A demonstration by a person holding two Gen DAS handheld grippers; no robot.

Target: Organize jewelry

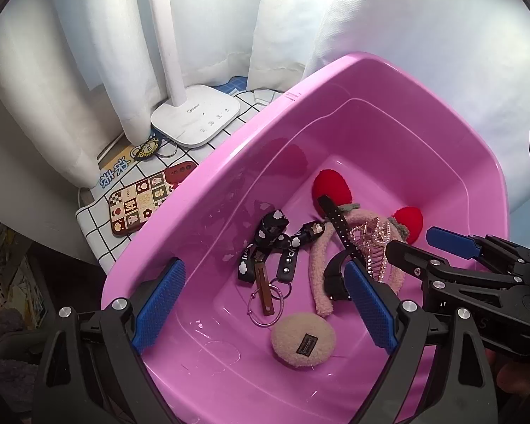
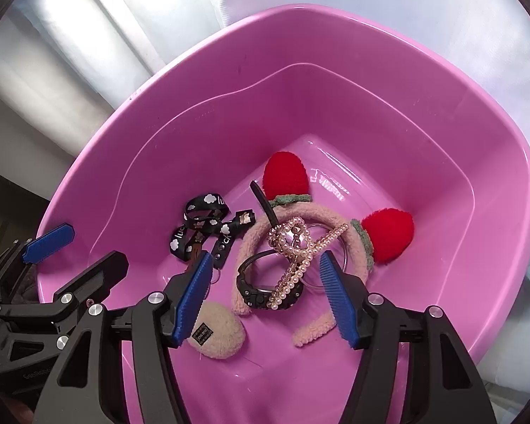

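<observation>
I hold both claws over the pink tub (image 2: 494, 212), and both stand apart with nothing between the pads. My left claw (image 1: 265, 304) hovers above the tub's near edge, its fingers straddling the lanyard and the puff. My right claw (image 2: 265, 295) hangs lower over the pile at the middle of the tub floor, its pads on either side of the watch and the pearl clip, which is probably why I keep it so wide: either piece would fit between them.

The jewelry all lies in the tub. The fuzzy headband (image 2: 254, 233) with its two red hearts arches across the floor toward the far wall, and it rings the black watch (image 2: 254, 295), whose strap runs up over the band. The pearl clip (image 2: 300, 251) lies on top of the watch, tangled with a thin metal ring. To the left, the black cloud-print lanyard (image 1: 268, 236) sprawls with its key rings, and the beige puff (image 1: 302, 341) sits nearest me.

Heaped like this, the pile would fit pieces just gathered into the tub as well as pieces waiting to be sorted out of it; I cannot tell which.

Outside the tub's left edge, a lamp base (image 1: 198, 116) and a phone (image 1: 141, 205) rest on the checked cloth.
</observation>
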